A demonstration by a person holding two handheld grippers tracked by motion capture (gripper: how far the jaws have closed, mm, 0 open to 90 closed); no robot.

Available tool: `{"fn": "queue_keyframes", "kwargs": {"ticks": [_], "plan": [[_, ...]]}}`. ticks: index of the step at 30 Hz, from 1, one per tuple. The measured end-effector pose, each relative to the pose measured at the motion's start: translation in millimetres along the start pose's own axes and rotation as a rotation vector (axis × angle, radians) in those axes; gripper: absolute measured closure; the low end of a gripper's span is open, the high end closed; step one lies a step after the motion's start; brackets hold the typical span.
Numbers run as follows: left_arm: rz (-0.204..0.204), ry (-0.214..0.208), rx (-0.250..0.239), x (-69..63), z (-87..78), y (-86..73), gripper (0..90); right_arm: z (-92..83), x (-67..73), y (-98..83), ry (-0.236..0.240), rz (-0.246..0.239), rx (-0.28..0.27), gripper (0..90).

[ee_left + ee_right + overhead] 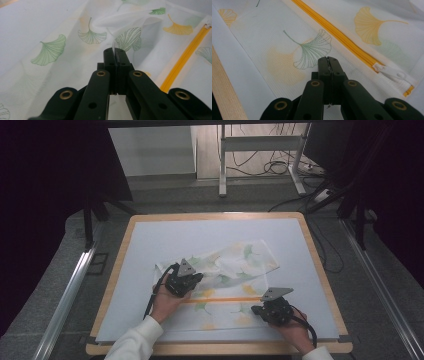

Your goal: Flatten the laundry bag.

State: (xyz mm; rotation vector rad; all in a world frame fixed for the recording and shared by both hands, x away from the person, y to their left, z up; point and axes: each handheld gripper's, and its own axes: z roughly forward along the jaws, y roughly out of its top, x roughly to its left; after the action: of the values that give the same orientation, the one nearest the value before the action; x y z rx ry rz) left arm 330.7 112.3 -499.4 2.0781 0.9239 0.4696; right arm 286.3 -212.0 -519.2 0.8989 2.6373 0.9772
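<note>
A white mesh bag (239,262) printed with green and yellow ginkgo leaves lies crumpled on the white mat (150,245). An orange zipper (220,299) runs across it. My left gripper (199,277) sits over the bag's left part. In the left gripper view the left gripper (114,51) is shut, with a raised fold of the mesh (120,22) pinched between its tips. My right gripper (256,309) rests at the bag's near right part. There the right gripper (327,59) is shut low on the mesh beside the zipper (337,35) and its white pull (395,74), a pale sliver between its tips.
The mat covers a wooden table (320,270) whose rim shows all round. Metal rails (70,290) run along both sides on the grey floor. Behind the table stand a metal frame (222,165) and loose cables (280,167).
</note>
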Motion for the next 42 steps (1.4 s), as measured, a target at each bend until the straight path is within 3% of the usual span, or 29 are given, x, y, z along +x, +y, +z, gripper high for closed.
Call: {"fn": "queue_keyframes", "kwargs": {"ticks": [12,19,24,42], "plan": [[-0.053,0.022,-0.017,22.9,-1.3,-0.8,90.0,0.0,-0.2,-0.1,0.002,0.002,-0.001,89.2],[-0.055,0.038,-0.026,33.2,-3.8,2.5,90.0,0.1,-0.1,-0.3,-0.001,0.002,-0.003,89.3],[-0.078,0.037,-0.036,41.4,-3.4,3.3,90.0,0.1,-0.7,-0.5,0.005,0.007,-0.004,89.2],[-0.095,0.048,-0.034,55.4,8.1,15.6,90.0,-0.3,-0.7,-0.9,0.005,0.003,-0.004,89.2]]}}
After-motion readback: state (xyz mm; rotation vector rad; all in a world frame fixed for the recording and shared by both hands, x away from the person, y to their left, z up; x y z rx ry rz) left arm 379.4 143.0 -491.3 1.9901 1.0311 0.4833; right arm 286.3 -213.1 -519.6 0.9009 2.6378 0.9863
